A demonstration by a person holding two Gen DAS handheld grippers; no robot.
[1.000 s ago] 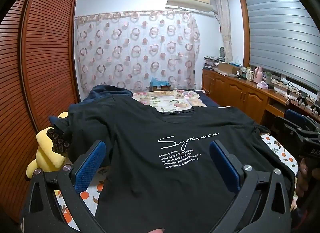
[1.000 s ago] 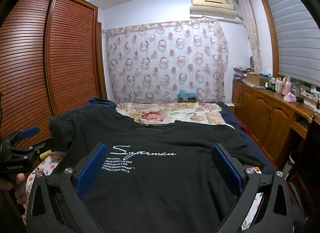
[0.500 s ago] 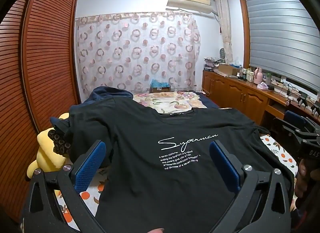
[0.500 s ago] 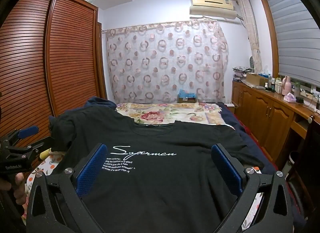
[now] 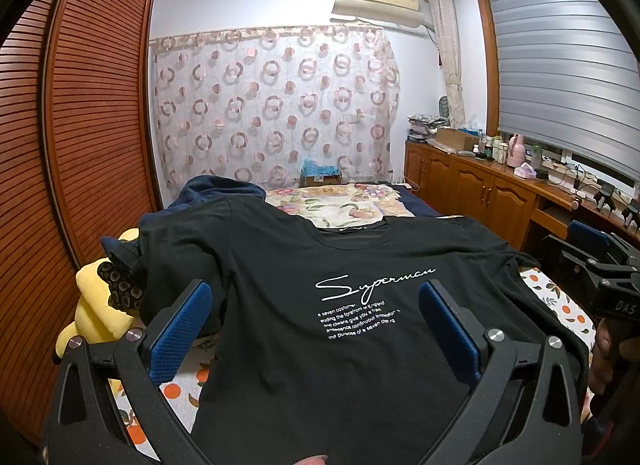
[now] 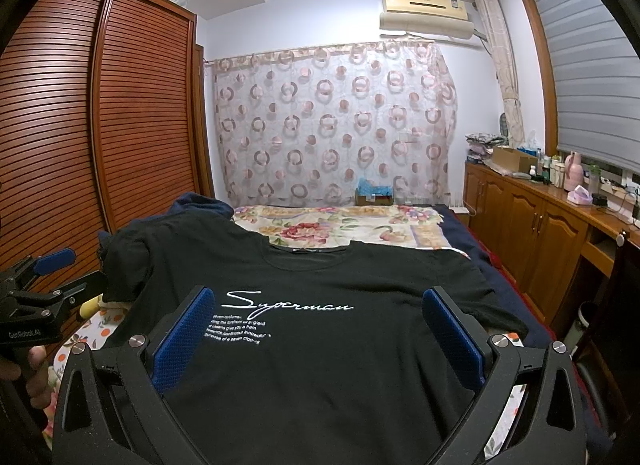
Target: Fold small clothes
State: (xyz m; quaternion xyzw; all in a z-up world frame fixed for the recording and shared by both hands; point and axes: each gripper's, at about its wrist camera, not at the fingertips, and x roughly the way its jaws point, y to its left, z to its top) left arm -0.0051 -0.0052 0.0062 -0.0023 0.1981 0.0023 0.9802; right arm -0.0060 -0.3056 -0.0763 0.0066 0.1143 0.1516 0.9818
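A black T-shirt [image 5: 320,345] with white "Superman" script lies spread face up on the bed, collar at the far end; in the right wrist view the T-shirt [image 6: 320,365] fills the foreground. My left gripper [image 5: 314,321] hovers open over its lower left part, blue pads wide apart, nothing between them. My right gripper [image 6: 316,329] is open above the lower middle of the shirt. The right gripper also shows at the right edge of the left wrist view [image 5: 600,261], and the left gripper at the left edge of the right wrist view [image 6: 52,277].
A yellow plush toy [image 5: 96,313] and a dark patterned cloth [image 5: 120,285] lie by the shirt's left sleeve. A navy garment [image 5: 216,189] sits beyond. A floral bedcover [image 6: 340,225] covers the far bed. A slatted wardrobe [image 6: 80,125] stands left, a wooden sideboard [image 6: 540,233] right.
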